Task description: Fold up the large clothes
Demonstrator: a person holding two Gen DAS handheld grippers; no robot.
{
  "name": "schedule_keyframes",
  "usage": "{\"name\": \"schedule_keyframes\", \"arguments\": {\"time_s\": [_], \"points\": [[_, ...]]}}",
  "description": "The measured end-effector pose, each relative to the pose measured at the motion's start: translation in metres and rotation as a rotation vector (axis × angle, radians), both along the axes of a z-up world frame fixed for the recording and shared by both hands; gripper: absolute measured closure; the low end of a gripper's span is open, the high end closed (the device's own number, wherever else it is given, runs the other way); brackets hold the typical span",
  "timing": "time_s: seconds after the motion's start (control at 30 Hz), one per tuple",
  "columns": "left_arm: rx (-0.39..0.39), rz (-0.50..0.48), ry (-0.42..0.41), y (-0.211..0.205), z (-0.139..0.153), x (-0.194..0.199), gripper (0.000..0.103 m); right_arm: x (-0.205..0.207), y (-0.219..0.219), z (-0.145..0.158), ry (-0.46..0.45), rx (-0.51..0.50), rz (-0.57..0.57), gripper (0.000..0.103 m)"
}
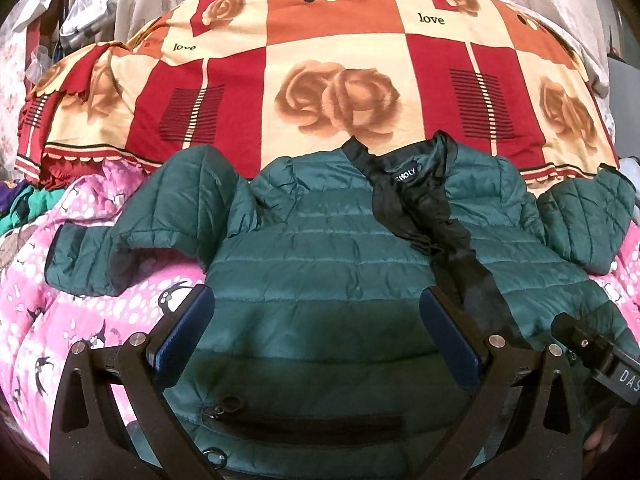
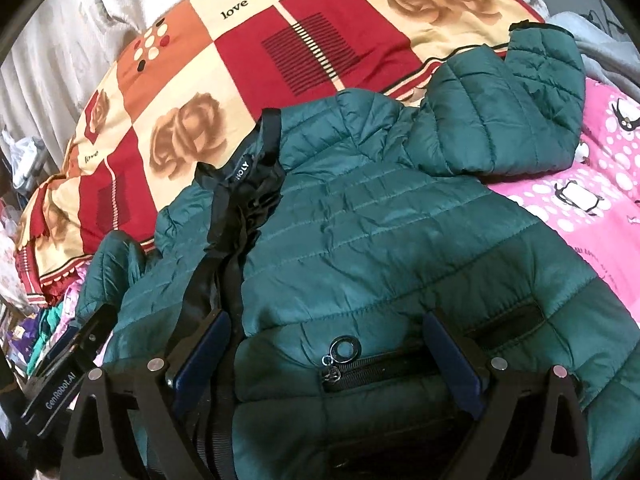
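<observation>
A dark green quilted jacket (image 1: 320,240) lies spread front-up on a bed, on a pink blanket (image 1: 100,312) printed with penguins. Its collar (image 1: 404,168) points away from the cameras, with the black lining (image 1: 424,216) showing down the open front. Both sleeves (image 1: 132,220) are spread out to the sides, and the far one in the right view rests bent on the blanket. A zipped pocket (image 2: 384,372) with a ring pull sits near the hem. The left gripper (image 1: 316,336) hovers over the lower left half of the jacket, jaws wide apart with nothing between them. The right gripper (image 2: 328,360) is over the pocket, jaws likewise wide apart and empty. Beyond the collar lies a red, orange and cream quilt (image 1: 340,60) patterned with roses.
</observation>
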State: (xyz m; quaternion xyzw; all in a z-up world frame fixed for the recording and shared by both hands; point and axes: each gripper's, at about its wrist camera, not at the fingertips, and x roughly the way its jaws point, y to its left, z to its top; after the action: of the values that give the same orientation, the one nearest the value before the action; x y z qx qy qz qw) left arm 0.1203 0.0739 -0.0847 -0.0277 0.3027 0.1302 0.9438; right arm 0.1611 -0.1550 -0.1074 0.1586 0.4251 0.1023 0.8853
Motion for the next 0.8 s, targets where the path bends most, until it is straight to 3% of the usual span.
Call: {"name": "schedule_keyframes", "arguments": {"time_s": [0.33, 0.63, 0.8], "points": [[-0.064, 0.079, 0.042, 0.028, -0.001, -0.003, 0.000, 0.005, 0.007, -0.006, 0.031, -0.054, 0.022, 0.002], [-0.108, 0.232, 0.097, 0.146, 0.004, -0.030, 0.000, 0.002, 0.007, -0.005, 0.013, -0.049, 0.019, 0.002], [-0.213, 0.306, 0.051, 0.233, 0.001, -0.059, 0.000, 0.002, 0.011, -0.004, 0.018, -0.080, 0.025, 0.002]]}}
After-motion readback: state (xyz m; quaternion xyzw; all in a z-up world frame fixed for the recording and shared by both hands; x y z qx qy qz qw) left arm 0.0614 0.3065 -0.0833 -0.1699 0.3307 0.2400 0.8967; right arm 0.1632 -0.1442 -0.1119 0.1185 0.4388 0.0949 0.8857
